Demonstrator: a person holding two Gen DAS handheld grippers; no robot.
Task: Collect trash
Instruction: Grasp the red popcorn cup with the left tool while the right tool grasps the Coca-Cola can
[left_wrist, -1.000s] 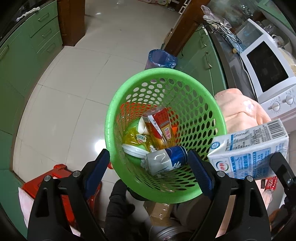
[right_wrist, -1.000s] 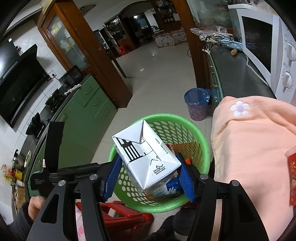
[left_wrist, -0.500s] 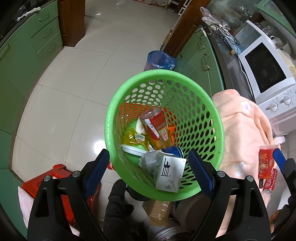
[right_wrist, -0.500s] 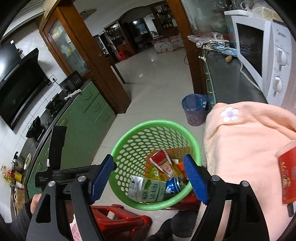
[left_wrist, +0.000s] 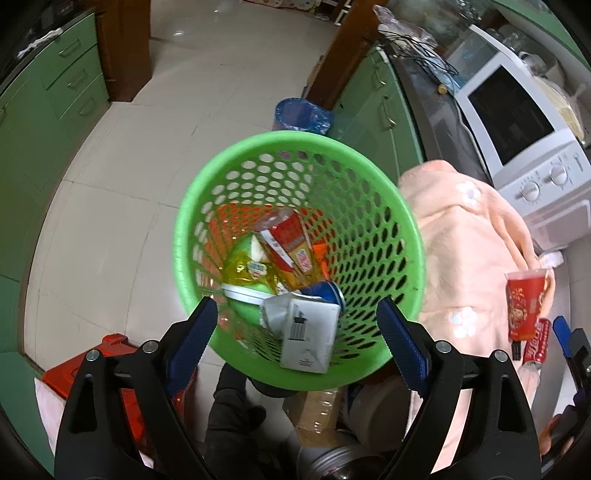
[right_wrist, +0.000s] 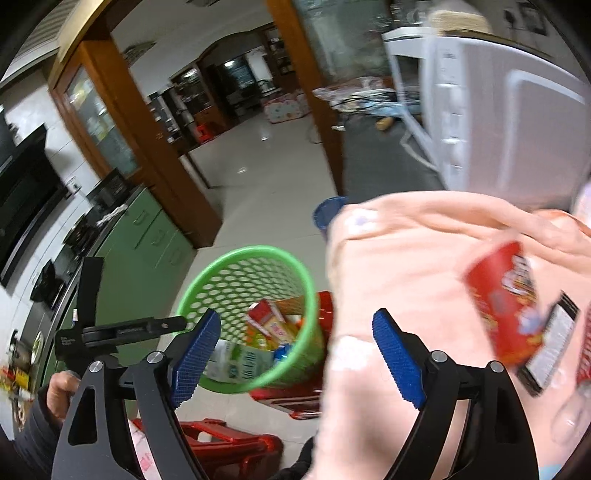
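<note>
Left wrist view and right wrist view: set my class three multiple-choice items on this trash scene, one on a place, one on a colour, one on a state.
1. Where does the white milk carton lie?
A. on the tiled floor
B. inside the green perforated plastic basket
C. on the white microwave

2. What colour is the small plastic cup standing on the peach fleece cloth?
A. red
B. yellow
C. black

3. How does the right gripper stand?
A. shut on the carton
B. shut on the cup
C. open, holding nothing

Answers: 1 B, the carton rests on the other trash within the basket wall. 2 A, its body is red. 3 C, nothing sits between the blue pads, which have just been opening.
</note>
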